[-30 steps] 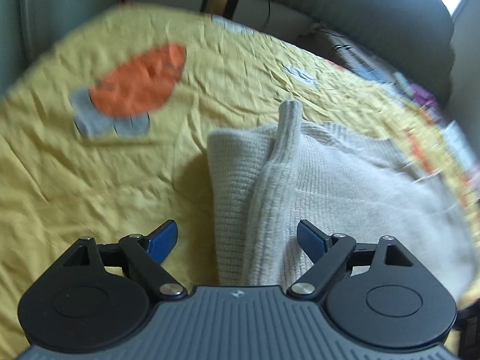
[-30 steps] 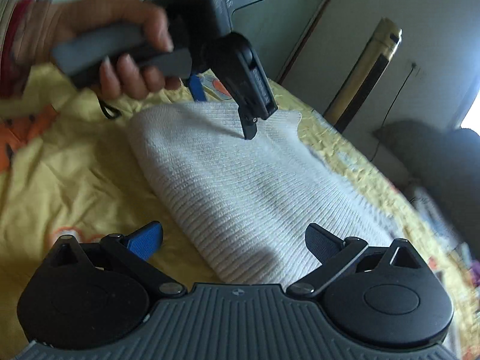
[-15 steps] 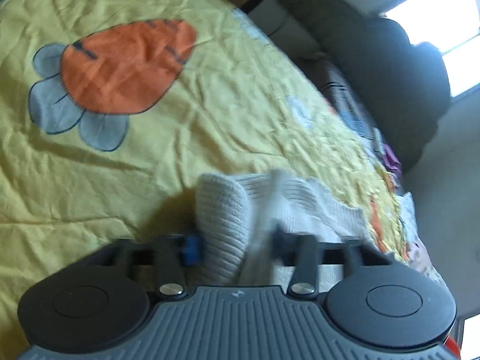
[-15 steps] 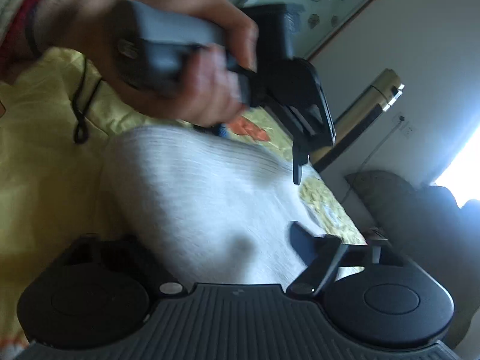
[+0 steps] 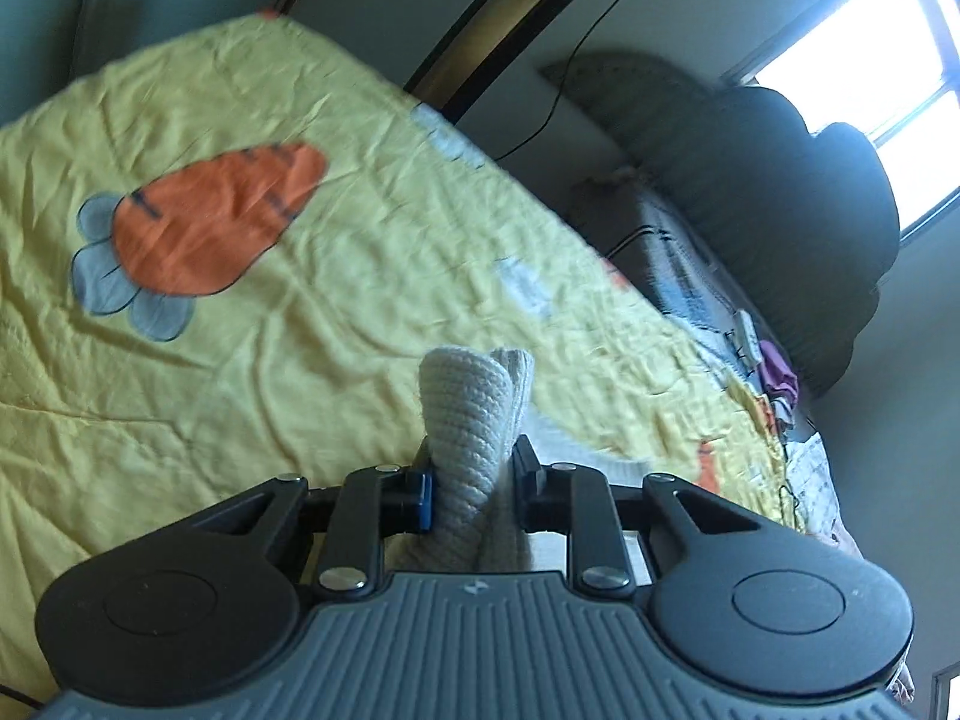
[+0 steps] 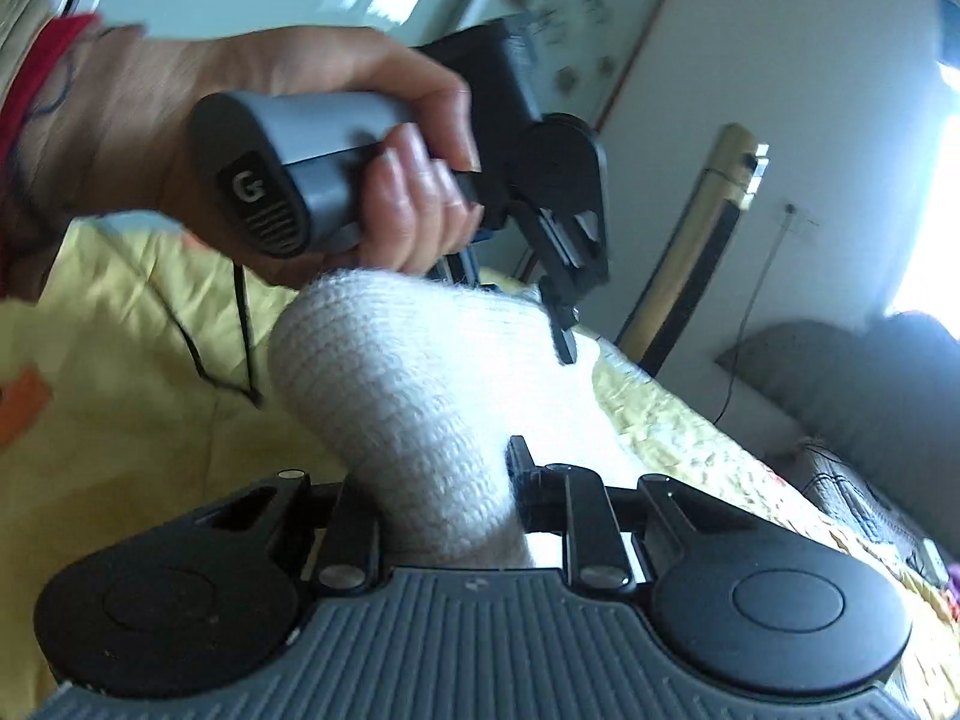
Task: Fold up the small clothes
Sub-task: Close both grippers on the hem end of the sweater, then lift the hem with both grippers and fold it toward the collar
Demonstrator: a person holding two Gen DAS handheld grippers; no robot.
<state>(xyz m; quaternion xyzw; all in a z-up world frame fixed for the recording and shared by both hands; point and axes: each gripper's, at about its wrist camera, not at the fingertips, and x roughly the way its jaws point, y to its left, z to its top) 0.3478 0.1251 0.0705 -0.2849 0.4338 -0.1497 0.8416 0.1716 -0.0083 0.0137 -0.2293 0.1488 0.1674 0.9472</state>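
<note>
The cream knit sweater (image 6: 432,420) is hanging bunched between both claws, its long axis running from the near right gripper (image 6: 444,480) up and away to the left gripper (image 5: 471,480), lifted clear of the yellow bedspread (image 5: 300,312). Both sets of jaws have just been closing and are now clamping thick rolls of the knit. In the right wrist view the left hand (image 6: 336,162) is sitting farther and higher. Likely next: carrying the held edge across; the free side isn't visible.
</note>
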